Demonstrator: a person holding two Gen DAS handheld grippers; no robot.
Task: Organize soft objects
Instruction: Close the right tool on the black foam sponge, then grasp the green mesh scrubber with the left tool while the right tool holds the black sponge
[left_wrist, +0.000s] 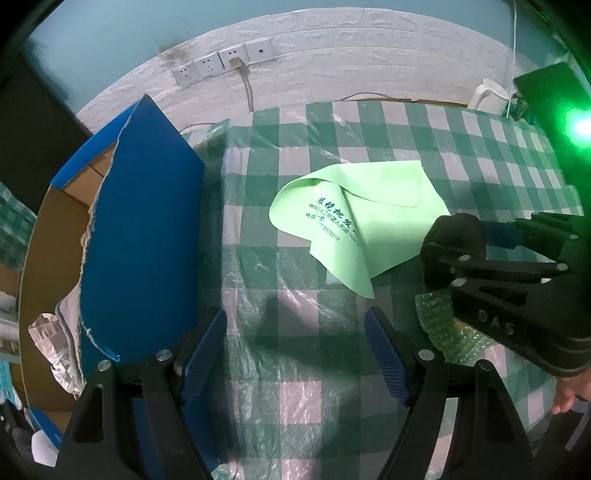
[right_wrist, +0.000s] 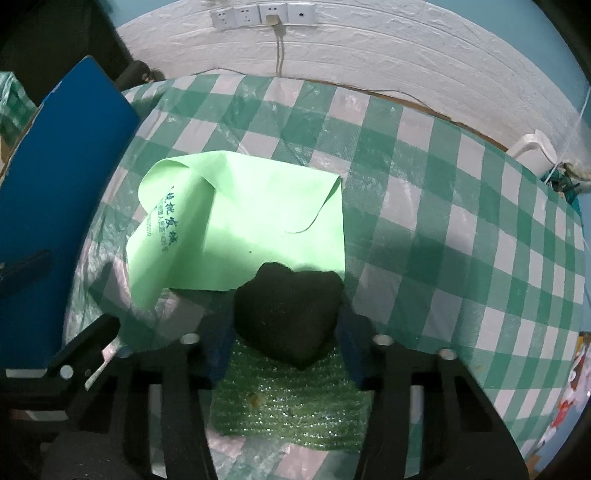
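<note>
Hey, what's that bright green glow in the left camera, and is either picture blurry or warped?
Left wrist view: a green light flare bleeds over the upper right edge, tinting it; the wall sockets curve with fisheye distortion. Right wrist view: no flare; the black soft object in the right gripper shows little detail, and the light green cloth is evenly lit and sharp.

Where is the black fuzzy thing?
The black soft lump sits between the right gripper fingers, over the green bubble wrap, touching the light green cloth in front.
</note>
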